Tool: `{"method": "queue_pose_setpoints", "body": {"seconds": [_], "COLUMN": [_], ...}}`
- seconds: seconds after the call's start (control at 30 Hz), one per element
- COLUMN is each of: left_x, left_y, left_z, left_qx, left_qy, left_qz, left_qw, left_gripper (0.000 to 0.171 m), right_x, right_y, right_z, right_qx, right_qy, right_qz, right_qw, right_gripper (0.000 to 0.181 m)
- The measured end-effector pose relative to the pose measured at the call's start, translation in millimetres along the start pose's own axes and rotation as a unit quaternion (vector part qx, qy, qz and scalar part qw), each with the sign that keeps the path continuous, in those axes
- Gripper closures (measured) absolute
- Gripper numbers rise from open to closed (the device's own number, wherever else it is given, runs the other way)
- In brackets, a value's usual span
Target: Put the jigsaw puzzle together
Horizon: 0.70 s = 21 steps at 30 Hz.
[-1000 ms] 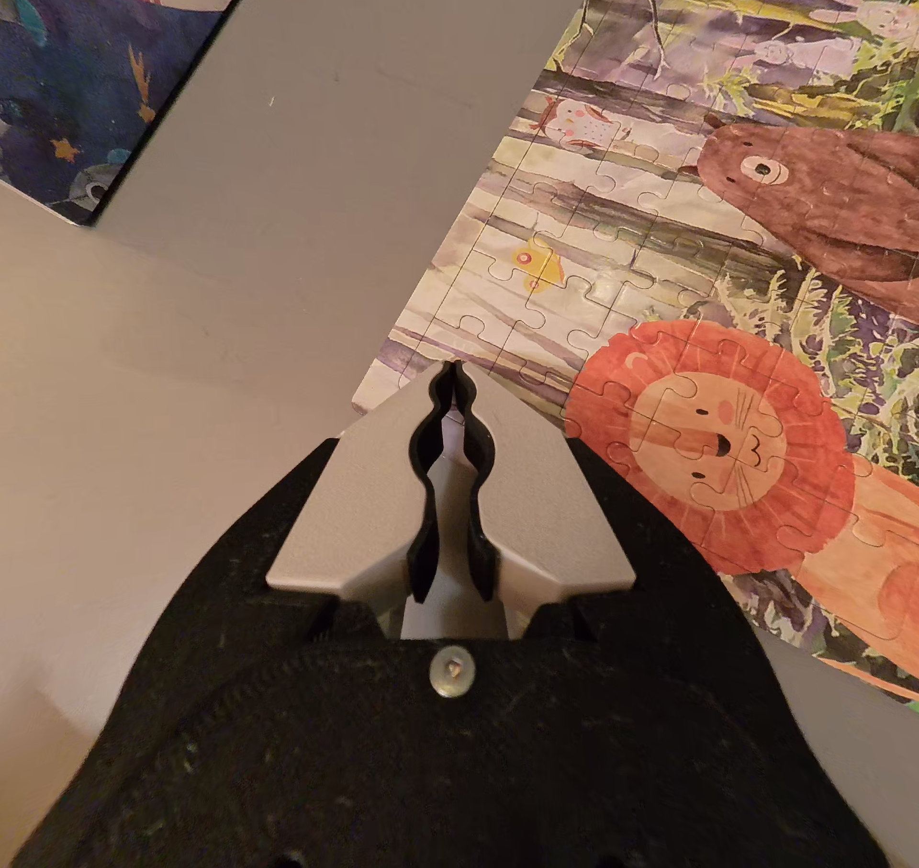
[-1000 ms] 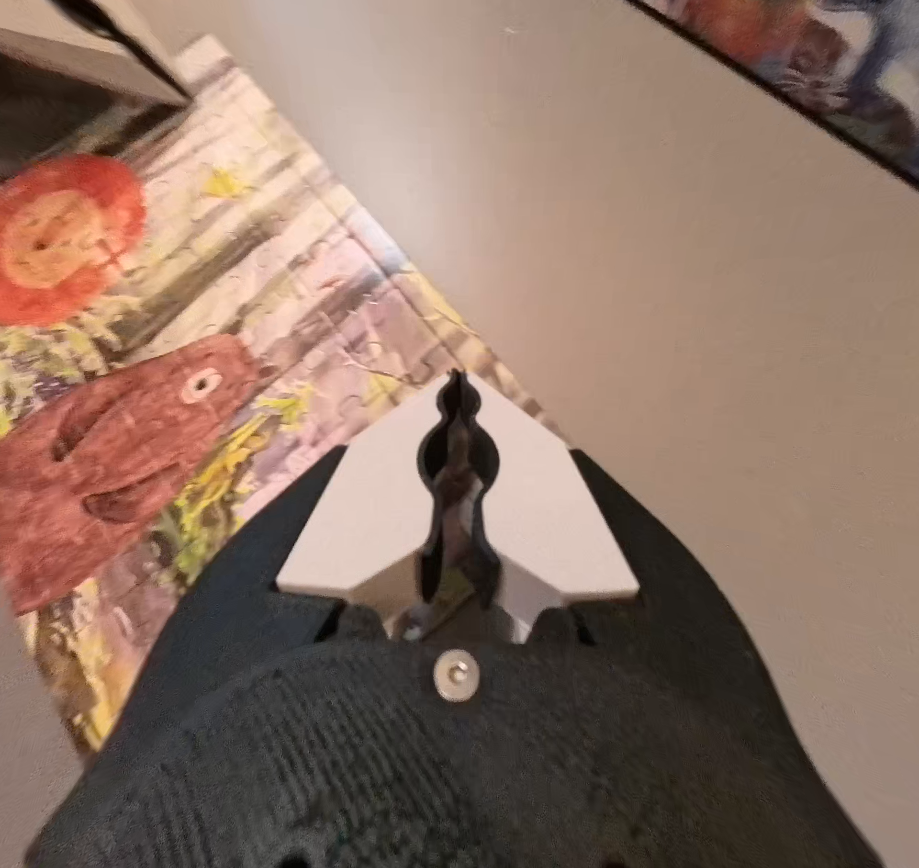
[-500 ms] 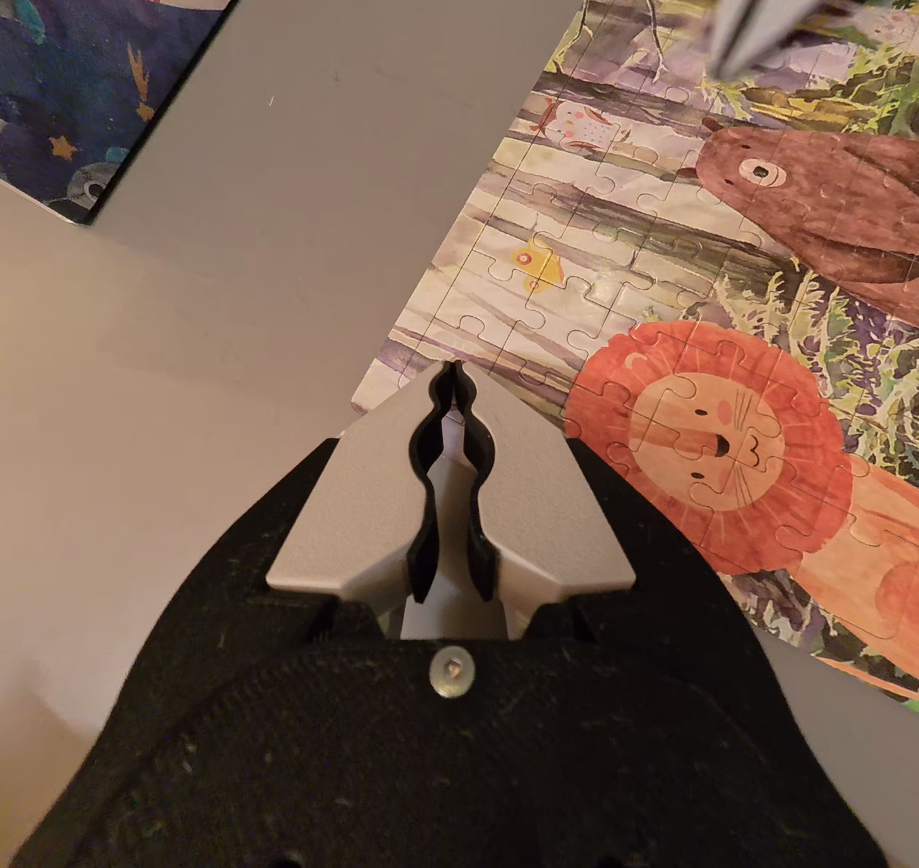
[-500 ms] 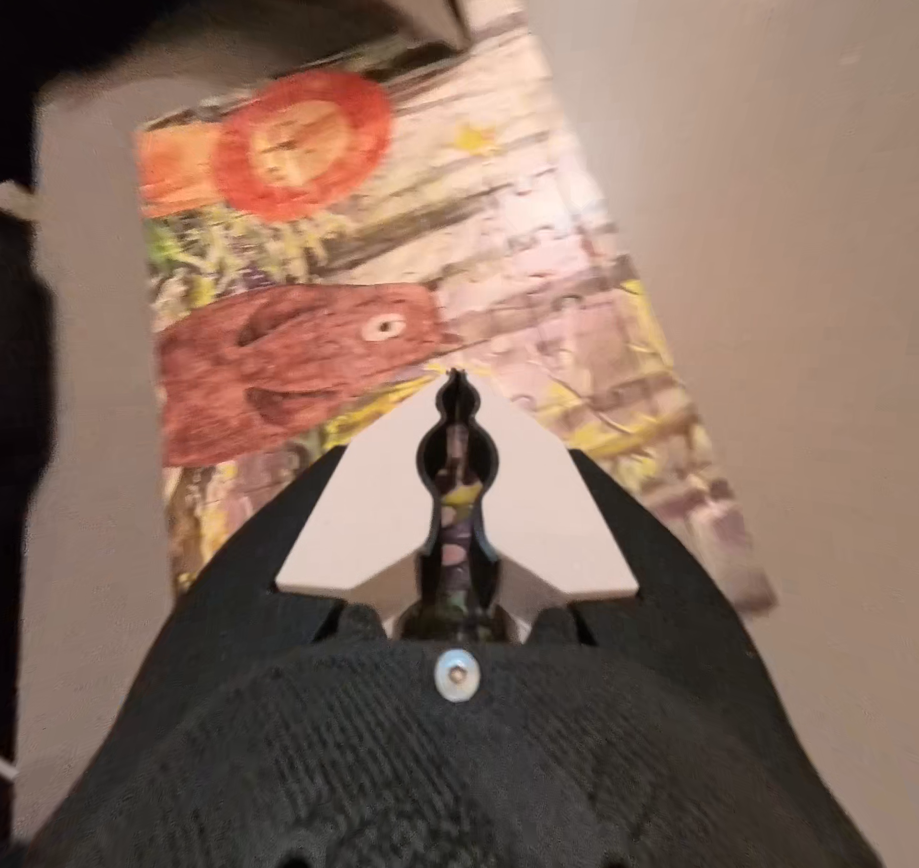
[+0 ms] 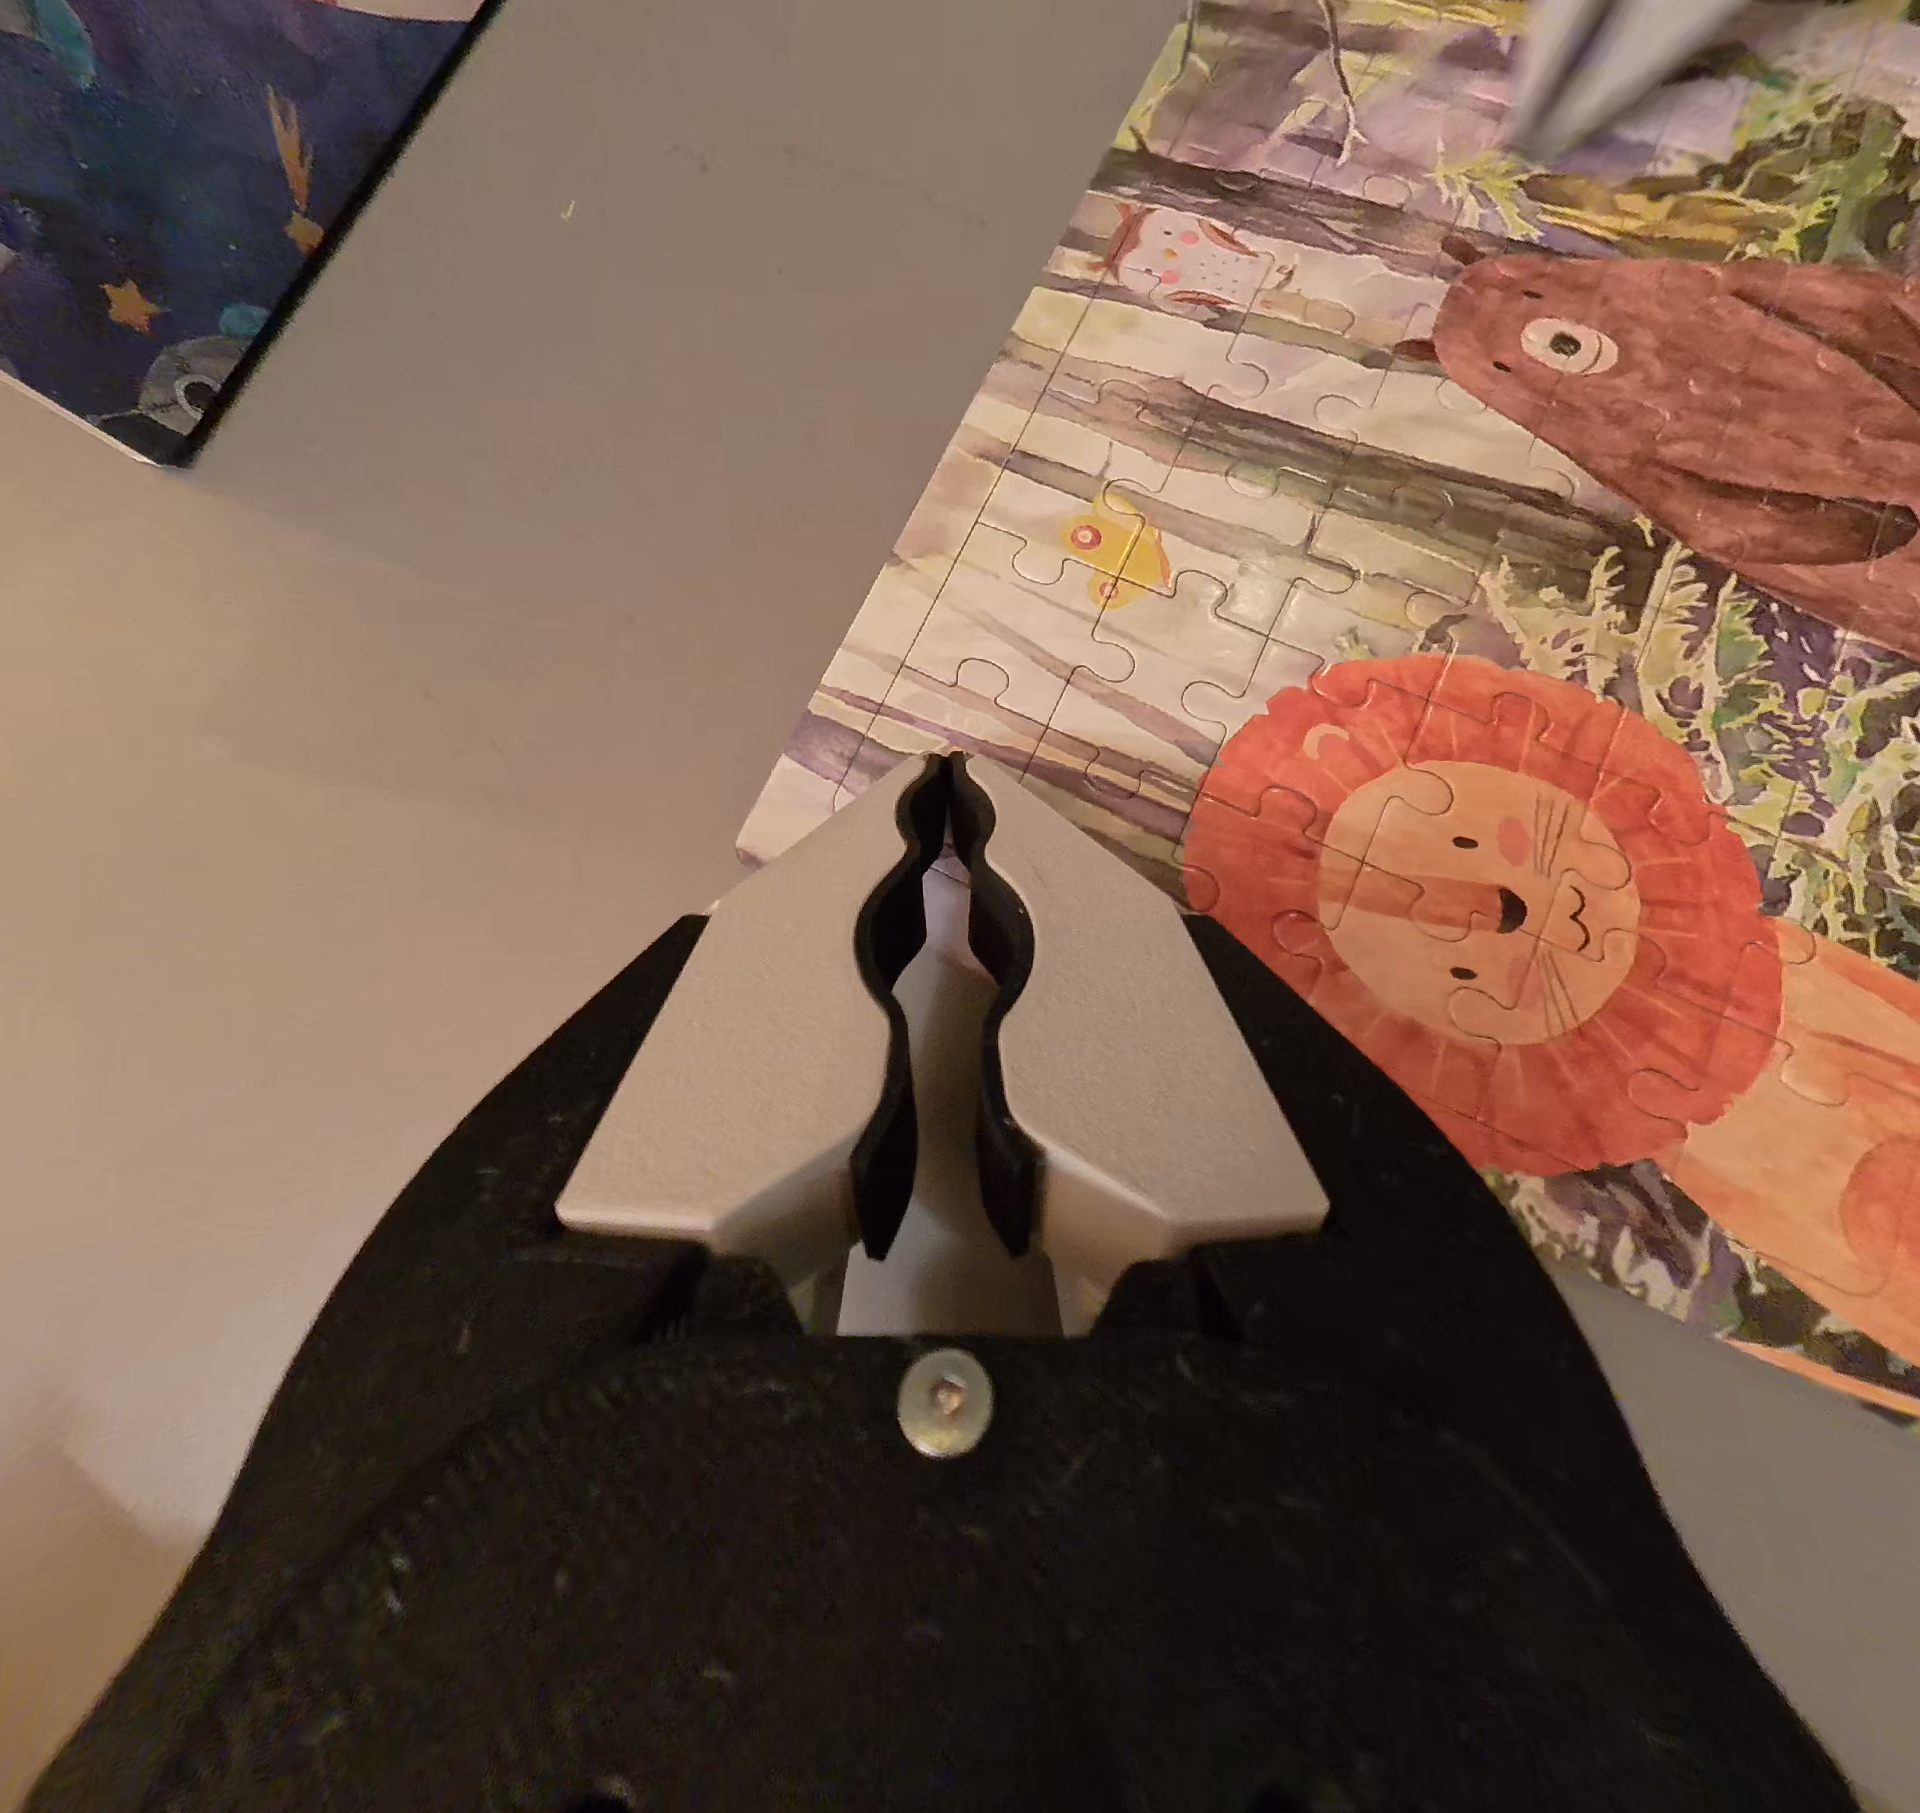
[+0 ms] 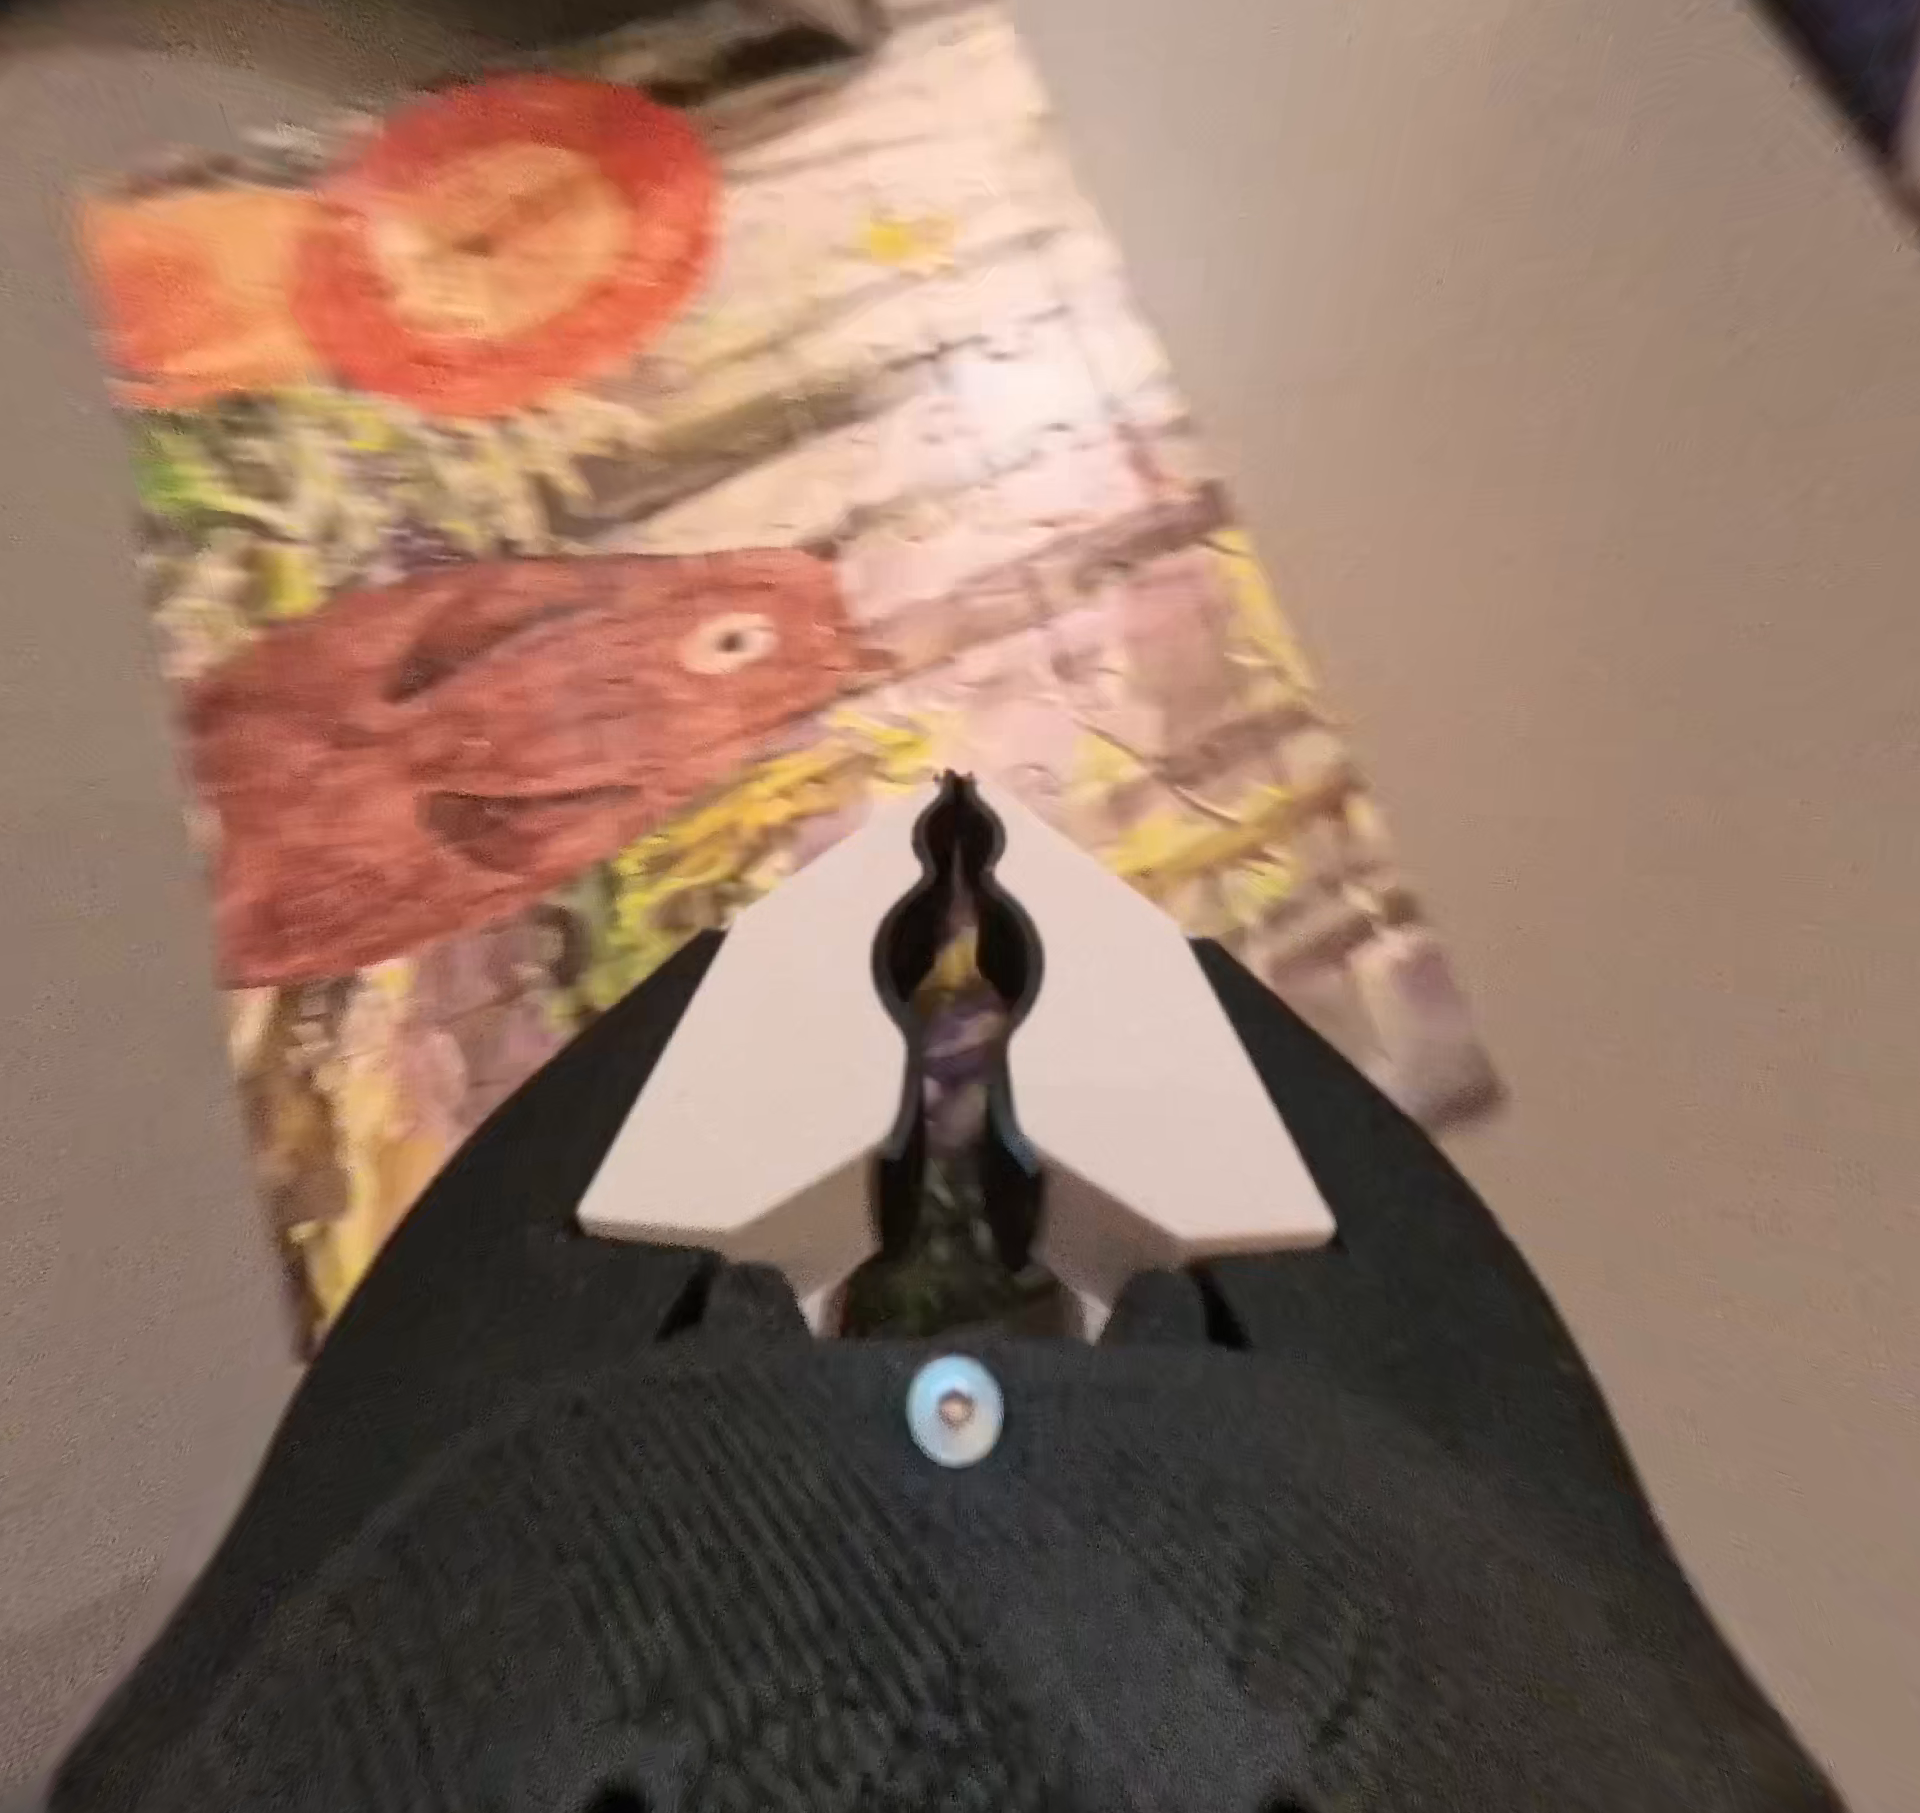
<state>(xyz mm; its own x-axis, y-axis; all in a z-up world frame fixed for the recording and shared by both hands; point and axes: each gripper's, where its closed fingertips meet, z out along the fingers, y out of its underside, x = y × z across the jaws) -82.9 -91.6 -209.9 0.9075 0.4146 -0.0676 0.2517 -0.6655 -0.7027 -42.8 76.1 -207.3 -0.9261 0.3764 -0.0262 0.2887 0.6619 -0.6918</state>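
Hovering at the puzzle's [image 5: 1299, 558] near corner, the left gripper [image 5: 948, 764] has its tips pressed together on nothing, lion [image 5: 1475, 922] just to its right. Beyond, the puzzle lies flat on the grey table [image 5: 644, 329], and the right gripper [image 6: 952, 778], tips likewise closed and empty, hangs over the greenery beside the brown animal [image 6: 499, 724]. Farthest off, a dark space-themed board [image 5: 156, 153] rests at the table's corner.

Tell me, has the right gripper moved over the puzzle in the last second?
Yes. In the left wrist view the right gripper has come in from the top edge, further over the jigsaw puzzle toward the brown bear.
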Motion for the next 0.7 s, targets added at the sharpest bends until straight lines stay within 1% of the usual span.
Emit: {"method": "queue_pose_setpoints", "body": {"seconds": [0.03, 0.07, 0.1, 0.17, 0.2, 0.27, 0.3, 0.33, 0.37, 0.43, 0.47, 0.5, 0.53, 0.6, 0.63, 0.67, 0.7], "left_x": [0, 0, 0, 0, 0, 0, 0, 1, 1, 1, 1, 1, 1, 1, 1, 1, 1], "left_y": [0, 0, 0, 0, 0, 1, 1, 1, 1, 1, 1, 1, 1, 1, 1, 2, 2], "left_z": [0, 0, 0, 0, -1, -1, -1, -1, -1, -1, -1, -1, -2, -2, -2, -2, -2], "left_qx": [0.0, -0.001, -0.001, 0.0, 0.0, 0.0, 0.0, 0.0, 0.0, 0.0, 0.0, 0.0, 0.0, 0.0, 0.0, 0.0, 0.0], "left_qy": [0.0, -0.001, -0.001, 0.001, 0.001, 0.001, 0.0, 0.0, 0.0, 0.0, 0.001, 0.001, 0.001, 0.001, 0.001, 0.001, 0.001], "left_qz": [0.0, 0.001, 0.001, -0.001, -0.001, -0.001, 0.0, 0.0, 0.0, 0.0, -0.001, -0.001, -0.001, -0.001, -0.001, -0.001, -0.001], "left_qw": [1.0, 1.0, 1.0, 1.0, 1.0, 1.0, 1.0, 1.0, 1.0, 1.0, 1.0, 1.0, 1.0, 1.0, 1.0, 1.0, 1.0], "left_gripper": [0.171, 0.171, 0.171, 0.171, 0.171, 0.171, 0.171, 0.171, 0.171, 0.171, 0.171, 0.171, 0.171, 0.171, 0.171, 0.171, 0.171], "right_x": [9, 7, 1, -21, -18, 15, 28, 30, 22, -19, -34, -37, -29, 6, 12, 6, -11], "right_y": [3, 5, 4, 3, 3, 7, 11, 13, 12, 7, 6, 4, 4, 7, 10, 9, 8], "right_z": [-4, -6, -5, -3, -4, -9, -13, -15, -14, -8, -6, -5, -4, -7, -10, -10, -9], "right_qx": [-0.007, -0.007, -0.002, 0.001, -0.002, -0.011, -0.017, -0.017, -0.012, 0.0, 0.001, -0.002, -0.006, -0.013, -0.019, -0.015, -0.009], "right_qy": [0.027, 0.026, 0.008, -0.051, -0.04, 0.053, 0.084, 0.084, 0.057, -0.058, -0.098, -0.104, -0.08, 0.022, 0.038, 0.023, -0.025], "right_qz": [-0.008, -0.015, -0.018, -0.022, -0.024, -0.017, -0.01, -0.002, 0.003, 0.0, 0.001, -0.002, -0.005, 0.001, 0.002, 0.0, -0.006], "right_qw": [1.0, 1.0, 1.0, 0.998, 0.999, 0.998, 0.996, 0.996, 0.998, 0.998, 0.995, 0.995, 0.997, 1.0, 0.999, 1.0, 1.0], "right_gripper": [0.181, 0.181, 0.181, 0.181, 0.181, 0.181, 0.181, 0.181, 0.181, 0.181, 0.181, 0.181, 0.181, 0.181, 0.181, 0.181, 0.181]}}
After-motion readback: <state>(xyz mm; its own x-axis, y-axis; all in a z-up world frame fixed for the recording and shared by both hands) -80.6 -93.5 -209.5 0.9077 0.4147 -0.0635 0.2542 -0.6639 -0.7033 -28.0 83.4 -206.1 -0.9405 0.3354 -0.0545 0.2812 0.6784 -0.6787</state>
